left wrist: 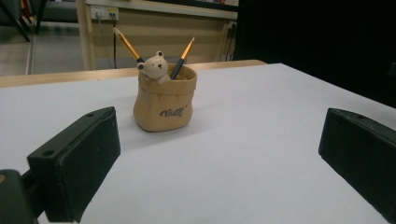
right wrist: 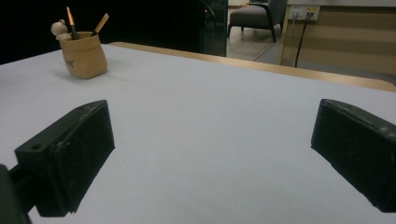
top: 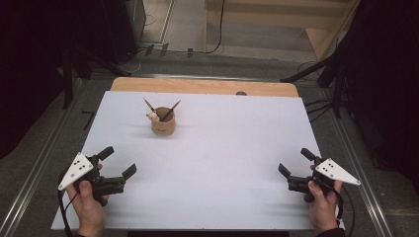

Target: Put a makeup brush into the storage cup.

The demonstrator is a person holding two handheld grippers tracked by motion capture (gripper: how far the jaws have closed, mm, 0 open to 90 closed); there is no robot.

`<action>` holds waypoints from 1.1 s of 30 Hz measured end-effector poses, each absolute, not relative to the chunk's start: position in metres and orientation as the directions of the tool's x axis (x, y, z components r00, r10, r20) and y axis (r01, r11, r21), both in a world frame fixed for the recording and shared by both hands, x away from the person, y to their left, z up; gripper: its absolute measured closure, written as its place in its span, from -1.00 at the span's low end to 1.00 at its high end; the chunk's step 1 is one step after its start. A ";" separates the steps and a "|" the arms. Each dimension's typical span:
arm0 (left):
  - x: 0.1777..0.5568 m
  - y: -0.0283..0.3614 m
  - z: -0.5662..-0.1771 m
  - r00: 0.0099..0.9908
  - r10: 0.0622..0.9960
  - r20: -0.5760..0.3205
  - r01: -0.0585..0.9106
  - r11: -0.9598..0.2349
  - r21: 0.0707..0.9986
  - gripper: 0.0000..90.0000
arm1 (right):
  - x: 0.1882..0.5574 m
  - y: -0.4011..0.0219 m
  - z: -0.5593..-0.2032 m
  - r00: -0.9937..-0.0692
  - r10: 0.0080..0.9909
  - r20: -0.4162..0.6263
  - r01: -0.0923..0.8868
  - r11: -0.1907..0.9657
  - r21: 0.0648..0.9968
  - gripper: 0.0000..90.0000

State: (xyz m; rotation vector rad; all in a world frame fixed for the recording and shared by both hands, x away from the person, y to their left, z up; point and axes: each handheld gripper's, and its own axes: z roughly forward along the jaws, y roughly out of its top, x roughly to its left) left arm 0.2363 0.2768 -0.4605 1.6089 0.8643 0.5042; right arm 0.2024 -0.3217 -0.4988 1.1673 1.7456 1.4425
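Pencils [left wrist: 128,45] stand in a tan pen holder [top: 163,124] shaped like a small sack, which sits upright on the white table [top: 222,163] toward its far left. We count two pencils: one leans left, the other [left wrist: 183,57] leans right, their tips fanning apart above the rim. Between them a small bear figure [left wrist: 154,67] peeks over the holder's near-left edge, and dark lettering marks the holder's front. We see our left gripper [top: 118,165] at the near left of the table, held low in the left hand [top: 90,197], its jaws spread wide with nothing between them, pointing toward the holder yet well apart from it. Our right gripper [top: 295,162] rests at the near right in the right hand [top: 322,200], its jaws likewise released and empty, farther from the holder.
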 end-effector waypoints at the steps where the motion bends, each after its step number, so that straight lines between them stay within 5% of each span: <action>1: 0.236 0.278 -0.461 0.633 0.762 -0.137 0.259 -0.042 0.965 -1.00 | 0.202 -0.322 -0.499 -0.443 0.892 0.089 0.257 0.031 0.966 -1.00; 33: 0.226 0.304 -0.462 0.625 0.765 -0.159 0.268 -0.019 0.963 -1.00 | 0.202 -0.318 -0.501 -0.448 0.891 0.077 0.254 0.045 0.966 -1.00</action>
